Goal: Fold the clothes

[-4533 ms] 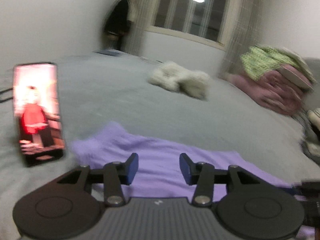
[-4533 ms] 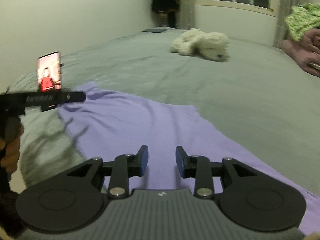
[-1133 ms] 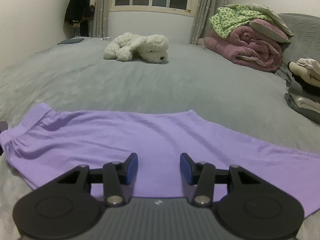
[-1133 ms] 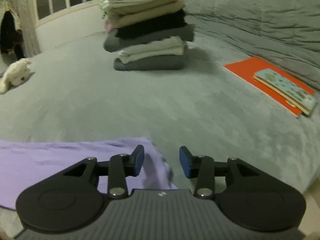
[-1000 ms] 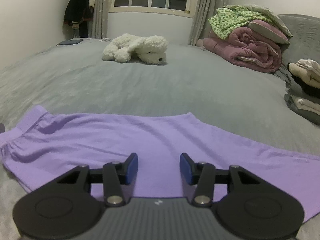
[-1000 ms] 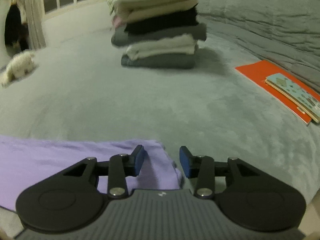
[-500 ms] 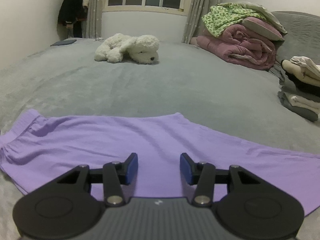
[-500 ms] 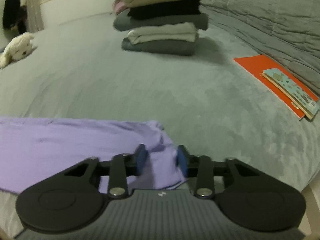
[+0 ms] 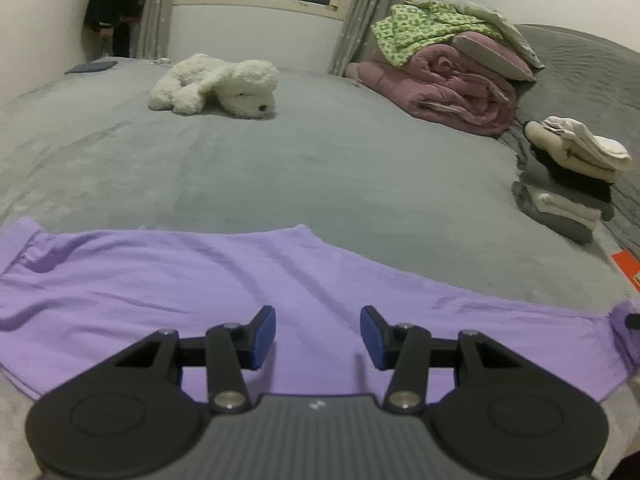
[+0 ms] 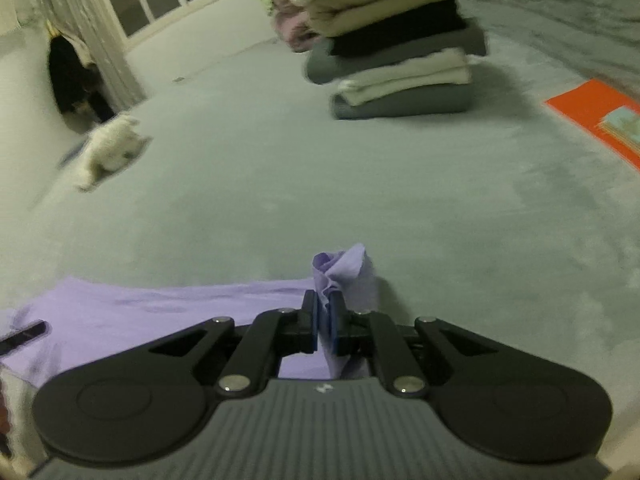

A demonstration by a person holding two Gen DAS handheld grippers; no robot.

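Observation:
A lilac garment (image 9: 208, 280) lies spread flat across the near edge of the grey bed. My left gripper (image 9: 318, 334) is open and hovers just above its middle, empty. My right gripper (image 10: 325, 312) is shut on the garment's right end (image 10: 344, 268), which bunches up between the blue pads and lifts off the bed. The rest of the garment (image 10: 160, 308) trails to the left in the right wrist view. The pinched end also shows at the far right of the left wrist view (image 9: 622, 320).
A stack of folded clothes (image 10: 396, 48) stands on the bed beyond the right gripper, also in the left wrist view (image 9: 572, 176). A white plush dog (image 9: 216, 84) lies farther back. Rolled pink and green bedding (image 9: 452, 76) sits at the back right. An orange book (image 10: 600, 116) lies at the right.
My right gripper has closed on the garment's right end and raised it. My left gripper stays open over the garment, having shifted slightly.

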